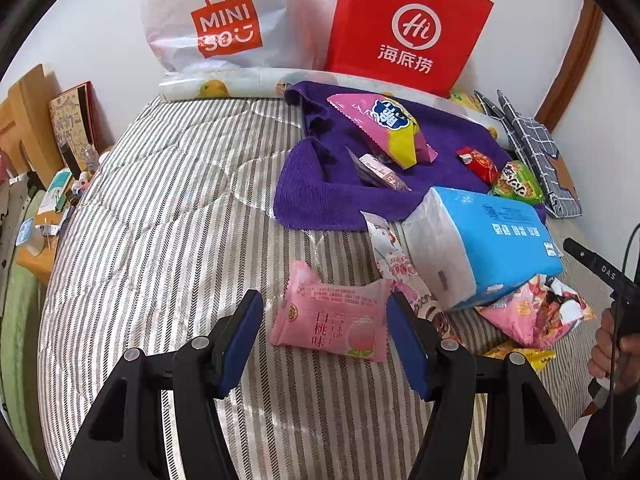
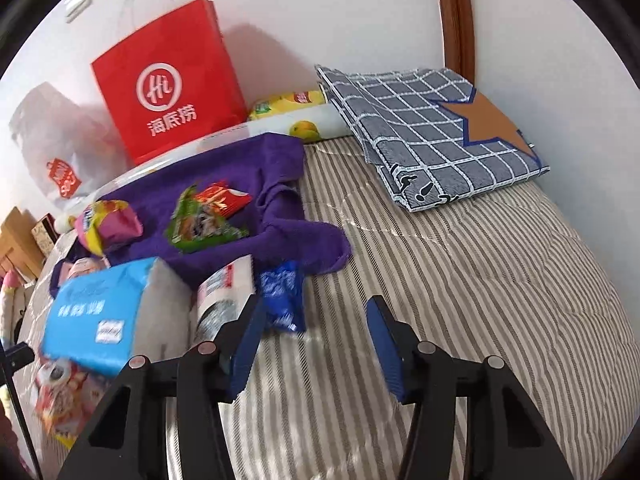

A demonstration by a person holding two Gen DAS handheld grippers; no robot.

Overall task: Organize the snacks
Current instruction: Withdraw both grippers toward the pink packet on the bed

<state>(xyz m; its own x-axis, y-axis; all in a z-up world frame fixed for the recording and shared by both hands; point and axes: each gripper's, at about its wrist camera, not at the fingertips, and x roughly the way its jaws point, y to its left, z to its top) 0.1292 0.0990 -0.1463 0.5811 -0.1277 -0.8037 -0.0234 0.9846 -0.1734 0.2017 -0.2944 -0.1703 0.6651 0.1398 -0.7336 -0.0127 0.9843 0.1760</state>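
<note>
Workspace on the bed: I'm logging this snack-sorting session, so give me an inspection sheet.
Surface: striped bedspread, a purple towel spread on it.
Job's things: pink peach snack pack flat on the bedspread; pink-yellow bag and green packet on the towel.
Clutter: blue tissue pack, checked cloth.
Grippers: left gripper and right gripper, jaws open, empty.
Cables: black cable at the right gripper.
Surroundings: red bag, white bag against the wall.
</note>
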